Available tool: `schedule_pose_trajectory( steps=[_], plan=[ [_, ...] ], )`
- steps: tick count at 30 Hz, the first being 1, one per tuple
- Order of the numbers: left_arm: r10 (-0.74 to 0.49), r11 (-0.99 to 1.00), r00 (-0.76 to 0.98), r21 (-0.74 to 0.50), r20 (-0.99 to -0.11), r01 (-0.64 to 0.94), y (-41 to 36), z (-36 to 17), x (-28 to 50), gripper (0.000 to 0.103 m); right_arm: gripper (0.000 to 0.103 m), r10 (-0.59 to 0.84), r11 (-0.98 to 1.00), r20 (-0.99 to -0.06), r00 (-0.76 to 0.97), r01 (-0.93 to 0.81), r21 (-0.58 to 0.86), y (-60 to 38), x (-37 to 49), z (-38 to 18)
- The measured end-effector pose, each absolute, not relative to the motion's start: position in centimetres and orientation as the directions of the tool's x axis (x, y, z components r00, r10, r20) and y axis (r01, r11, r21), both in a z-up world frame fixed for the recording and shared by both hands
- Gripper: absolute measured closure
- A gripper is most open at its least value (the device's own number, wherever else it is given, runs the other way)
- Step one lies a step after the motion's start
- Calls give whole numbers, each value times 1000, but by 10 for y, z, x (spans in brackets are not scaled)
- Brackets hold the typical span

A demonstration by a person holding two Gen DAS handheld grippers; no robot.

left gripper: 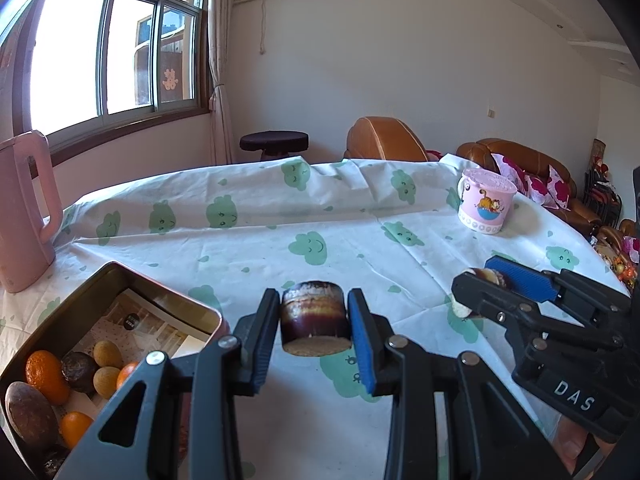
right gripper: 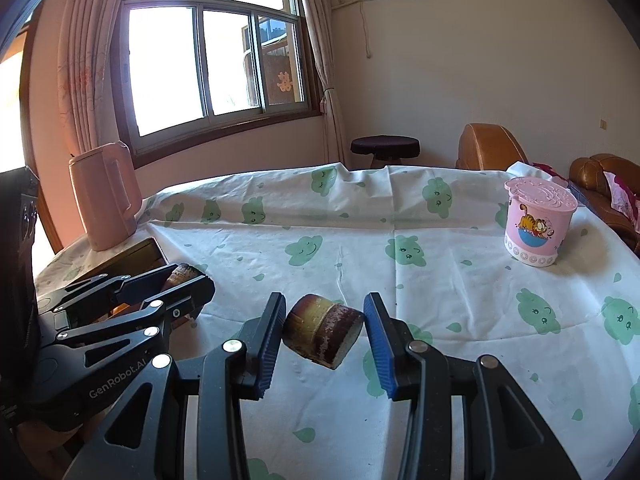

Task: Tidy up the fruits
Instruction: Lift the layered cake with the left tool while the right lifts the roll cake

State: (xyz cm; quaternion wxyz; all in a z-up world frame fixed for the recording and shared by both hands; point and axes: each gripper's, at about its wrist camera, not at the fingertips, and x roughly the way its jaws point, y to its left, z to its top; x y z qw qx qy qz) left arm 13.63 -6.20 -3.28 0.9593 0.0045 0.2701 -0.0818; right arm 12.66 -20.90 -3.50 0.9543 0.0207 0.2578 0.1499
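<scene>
1. In the left wrist view, the left gripper [left gripper: 314, 322] sits at bottom centre, its blue-padded jaws clamped on a short sugarcane piece [left gripper: 313, 319] with dark purple-brown rind and a pale cut end facing down; the piece is held clear of the cloth.
2. In the right wrist view, the right gripper [right gripper: 325, 330] sits at bottom centre, its jaws clamped on a second sugarcane segment [right gripper: 322, 330], tilted, with brown banded rind and a greyish cut face toward the lower right; it too is off the table.
3. A metal tin [left gripper: 120, 280] lies at the lower left of the left wrist view, just beside the left gripper. It is lined with printed paper and holds small oranges [left gripper: 46, 376], brownish-yellow round fruits [left gripper: 106, 354] and darker fruits [left gripper: 78, 372].
4. The table is covered by a white tablecloth [left gripper: 340, 236] printed with green clouds.
5. A pink cartoon tub [left gripper: 486, 204] with a lid stands at the right of the cloth, well apart from both grippers.
6. A pink kettle [left gripper: 26, 216] stands at the left edge, behind the tin.
7. Beyond the table, brown leather sofas [left gripper: 384, 140] and a dark round stool [left gripper: 274, 144] stand by the wall.
</scene>
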Motion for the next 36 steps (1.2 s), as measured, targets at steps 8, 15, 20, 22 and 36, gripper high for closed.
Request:
schedule_pose_trajectory(
  steps=[8, 15, 20, 22, 36],
  plan=[
    [-148, 988, 863, -26, -484, 155, -62, -29, 129, 66, 60, 295, 955, -451, 842, -279, 103, -209, 120, -31],
    [-139, 989, 880, -11, -455, 151, -64, -26, 122, 66, 60, 293, 955, -428, 855, -281, 94, -209, 114, -28],
    [-136, 989, 887, -6, -441, 148, -64, -25, 119, 66, 60, 292, 956, -407, 865, -280, 90, -210, 109, -27],
    [-135, 989, 890, -6, -435, 147, -63, -24, 117, 66, 60, 291, 956, -398, 870, -280, 87, -210, 107, -26],
    [-126, 990, 907, 1, -403, 138, -62, -21, 110, 66, 60, 283, 958, -345, 895, -278, 66, -209, 95, -23]
  ],
)
